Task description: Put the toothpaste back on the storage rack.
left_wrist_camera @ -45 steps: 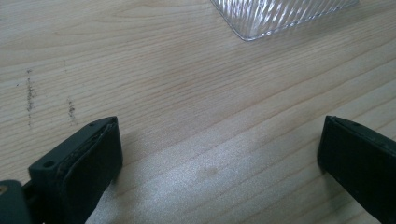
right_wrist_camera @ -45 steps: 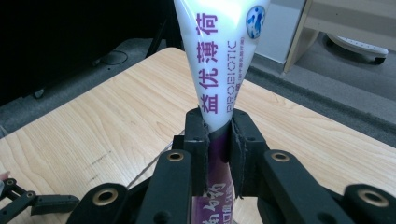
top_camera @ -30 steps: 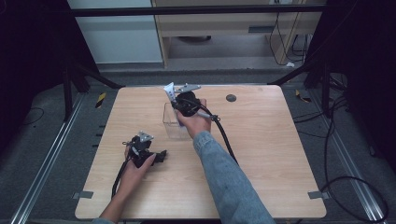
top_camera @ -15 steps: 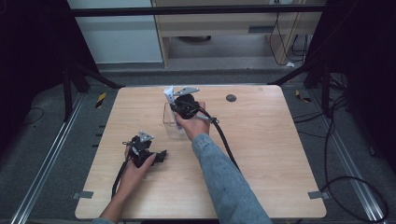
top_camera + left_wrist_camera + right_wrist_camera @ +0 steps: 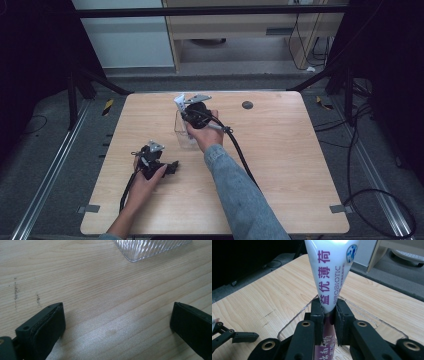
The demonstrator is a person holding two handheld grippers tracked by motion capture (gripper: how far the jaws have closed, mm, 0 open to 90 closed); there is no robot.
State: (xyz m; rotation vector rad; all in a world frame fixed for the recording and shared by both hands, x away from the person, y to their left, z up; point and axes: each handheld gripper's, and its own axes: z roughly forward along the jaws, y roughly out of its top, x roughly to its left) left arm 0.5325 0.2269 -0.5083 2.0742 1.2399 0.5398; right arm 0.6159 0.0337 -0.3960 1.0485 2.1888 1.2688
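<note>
A white tube (image 5: 332,272) with purple print and the word PROBIOTIC stands upright between my right gripper (image 5: 329,310) jaws, which are shut on its lower part. The tube's lower end sits inside a clear ribbed plastic container (image 5: 294,320). From above, the right gripper (image 5: 189,114) hangs over the clear container (image 5: 186,135) at the table's middle back, with the tube's white end (image 5: 179,100) sticking out. My left gripper (image 5: 172,165) lies on the wooden table (image 5: 290,165) to the front left. Its jaws stand open (image 5: 117,315) with bare wood between them, and the container's corner (image 5: 147,248) is ahead.
A small dark round disc (image 5: 247,105) lies on the table behind and right of the container. The right gripper's black cable (image 5: 240,150) trails toward the front edge. Beyond the far edge are black frame posts and a wooden cabinet (image 5: 240,30).
</note>
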